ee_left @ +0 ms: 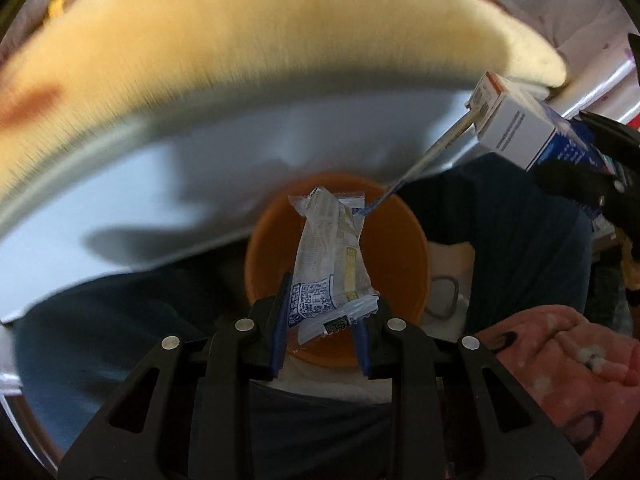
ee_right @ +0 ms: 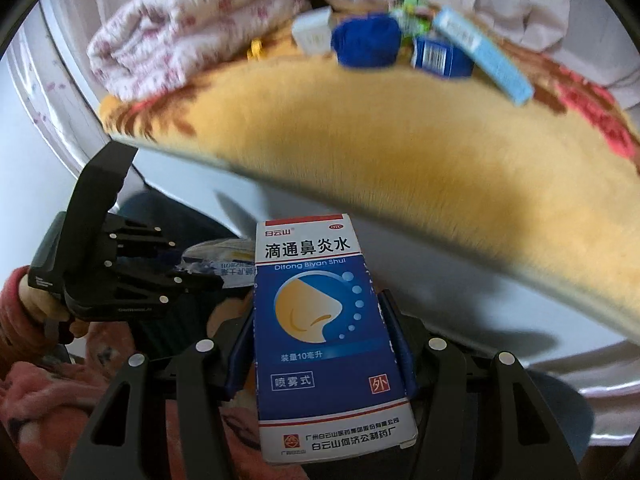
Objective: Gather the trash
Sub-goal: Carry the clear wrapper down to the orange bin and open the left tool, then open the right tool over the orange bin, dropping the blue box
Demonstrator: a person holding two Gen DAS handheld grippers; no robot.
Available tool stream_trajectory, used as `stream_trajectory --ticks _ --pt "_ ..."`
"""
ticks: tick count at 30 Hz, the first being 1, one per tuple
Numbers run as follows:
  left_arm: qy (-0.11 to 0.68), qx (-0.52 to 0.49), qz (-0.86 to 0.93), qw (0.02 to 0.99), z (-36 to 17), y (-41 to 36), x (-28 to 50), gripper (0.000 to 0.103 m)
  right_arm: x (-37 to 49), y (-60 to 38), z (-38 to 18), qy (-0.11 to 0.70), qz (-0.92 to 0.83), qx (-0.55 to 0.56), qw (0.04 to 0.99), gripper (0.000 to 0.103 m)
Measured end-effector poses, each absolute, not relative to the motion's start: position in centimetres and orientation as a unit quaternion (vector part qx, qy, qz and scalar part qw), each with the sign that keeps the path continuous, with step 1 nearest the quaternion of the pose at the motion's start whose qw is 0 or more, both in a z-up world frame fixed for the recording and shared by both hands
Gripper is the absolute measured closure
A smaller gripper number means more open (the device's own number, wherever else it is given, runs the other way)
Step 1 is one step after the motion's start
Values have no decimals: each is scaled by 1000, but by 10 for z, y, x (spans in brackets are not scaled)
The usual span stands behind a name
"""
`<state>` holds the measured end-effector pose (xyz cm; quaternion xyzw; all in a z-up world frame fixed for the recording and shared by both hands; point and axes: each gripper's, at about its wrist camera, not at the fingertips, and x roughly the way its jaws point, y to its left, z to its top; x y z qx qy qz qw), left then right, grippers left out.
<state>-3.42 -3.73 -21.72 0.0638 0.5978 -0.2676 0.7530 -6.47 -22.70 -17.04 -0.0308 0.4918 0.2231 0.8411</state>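
My left gripper (ee_left: 332, 300) is shut on the lower end of a clear and white snack wrapper (ee_left: 328, 256) with blue print. The wrapper hangs over the mouth of an orange bin (ee_left: 272, 248). At the right edge, my right gripper (ee_left: 580, 148) is shut on a blue and white medicine box (ee_left: 516, 128); a thin white stick (ee_left: 436, 148) slants from under the box towards the wrapper. The right wrist view shows that box (ee_right: 320, 320) upright between the right gripper's (ee_right: 320, 308) blue pads. The left gripper (ee_right: 200, 270) with the wrapper (ee_right: 224, 260) is at the left.
A bed with a yellow plush blanket (ee_right: 400, 152) runs across the top. On it lie a white box (ee_right: 312, 32), a blue yarn ball (ee_right: 366, 42), a small blue box (ee_right: 438, 56) and a long light-blue box (ee_right: 488, 60). A pink patterned sleeve (ee_left: 560, 368) is close below.
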Motion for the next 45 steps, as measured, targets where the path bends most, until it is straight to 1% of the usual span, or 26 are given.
stream_trajectory --ticks 5,8,13,15,17,18,20,21,25,35,41,45 --pt "658 42 -253 708 -260 -49 -26 77 -53 -221 -217 552 216 -19 805 47" --pt "682 35 -248 687 -279 -57 -23 77 -47 -220 -246 583 208 -16 786 47" --pt "711 21 -231 663 -300 -60 -16 76 -39 -219 -279 615 199 -3 763 45" --pt "717 21 -224 660 -304 -60 -15 69 -36 -219 -287 624 198 4 756 45" --pt "722 17 -216 657 -306 -58 -11 45 -33 -219 -294 630 198 18 750 37" --pt "722 17 -213 659 -307 -56 -12 41 -32 -220 -296 633 198 23 748 35" --pt "722 11 -209 660 -308 -51 -12 32 -31 -222 -299 634 190 23 749 23" --pt "722 9 -208 660 -308 -51 -11 30 -31 -223 -300 633 188 25 751 22" --pt "724 7 -205 659 -309 -52 -13 28 -30 -226 -298 632 181 35 752 21" --pt "715 11 -202 669 -313 -54 -24 27 -30 -235 -289 629 169 42 757 21" --pt "692 18 -202 693 -293 -50 -23 27 -31 -240 -264 603 166 43 779 21" --pt "659 17 -203 724 -261 -43 -21 27 -34 -245 -237 571 168 49 802 20"
